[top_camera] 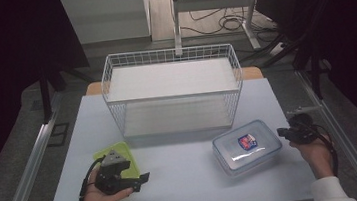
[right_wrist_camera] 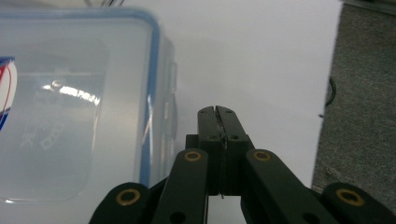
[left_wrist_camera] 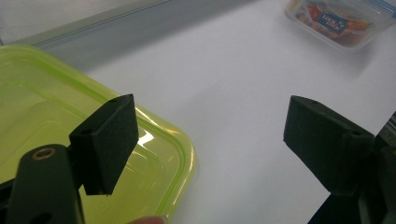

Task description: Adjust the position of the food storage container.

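Our table, seen from above

We list a white wire basket point(top_camera: 172, 88), clear blue-rimmed plastic box point(top_camera: 246, 146), lime-green plastic lid point(top_camera: 118, 157), left gripper point(top_camera: 142, 178), right gripper point(top_camera: 283, 132).

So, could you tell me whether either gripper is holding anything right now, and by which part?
Nothing is held. The left gripper is open over the green lid; the right gripper is shut, empty, beside the clear container.

Even overhead light brightens the pale grey tabletop point(top_camera: 183, 165) while the surroundings sink into near black. Glare streaks the translucent lime-green plastic lid point(left_wrist_camera: 56, 116) and the clear blue-rimmed plastic container point(right_wrist_camera: 70, 116); both gripper views look soft and hazy.
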A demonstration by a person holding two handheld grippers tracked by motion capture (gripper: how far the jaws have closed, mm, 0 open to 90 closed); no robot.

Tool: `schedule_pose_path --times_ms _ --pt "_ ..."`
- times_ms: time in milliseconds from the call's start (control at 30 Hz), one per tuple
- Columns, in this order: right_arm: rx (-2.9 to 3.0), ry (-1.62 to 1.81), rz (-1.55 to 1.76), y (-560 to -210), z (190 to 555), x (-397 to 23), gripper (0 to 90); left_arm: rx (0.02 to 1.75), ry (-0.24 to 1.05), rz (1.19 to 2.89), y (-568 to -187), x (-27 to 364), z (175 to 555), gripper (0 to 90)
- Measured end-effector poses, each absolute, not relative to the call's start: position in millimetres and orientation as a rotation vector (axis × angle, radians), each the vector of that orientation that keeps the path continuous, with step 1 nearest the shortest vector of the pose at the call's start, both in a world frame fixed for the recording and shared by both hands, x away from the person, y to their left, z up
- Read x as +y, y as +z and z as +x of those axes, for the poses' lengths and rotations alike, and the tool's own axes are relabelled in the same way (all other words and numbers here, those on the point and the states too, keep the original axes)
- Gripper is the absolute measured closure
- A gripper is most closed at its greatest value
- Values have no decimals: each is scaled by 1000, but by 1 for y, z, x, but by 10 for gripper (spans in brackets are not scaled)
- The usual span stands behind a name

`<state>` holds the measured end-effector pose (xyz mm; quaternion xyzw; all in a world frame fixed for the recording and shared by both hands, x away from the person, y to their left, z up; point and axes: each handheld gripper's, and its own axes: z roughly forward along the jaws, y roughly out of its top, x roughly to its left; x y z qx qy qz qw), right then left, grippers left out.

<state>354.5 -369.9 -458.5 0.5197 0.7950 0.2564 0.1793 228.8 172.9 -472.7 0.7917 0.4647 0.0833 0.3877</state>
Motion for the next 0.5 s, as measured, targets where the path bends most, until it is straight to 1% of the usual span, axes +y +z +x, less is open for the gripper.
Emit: schedule_pose_path --times_ms 233,500 --pt "2300 706 1439 -460 355 -362 892 1192 208 2000 -472 176 228 179" --pt "2340 729 1425 -460 346 -361 893 1192 209 2007 -473 175 229 180"
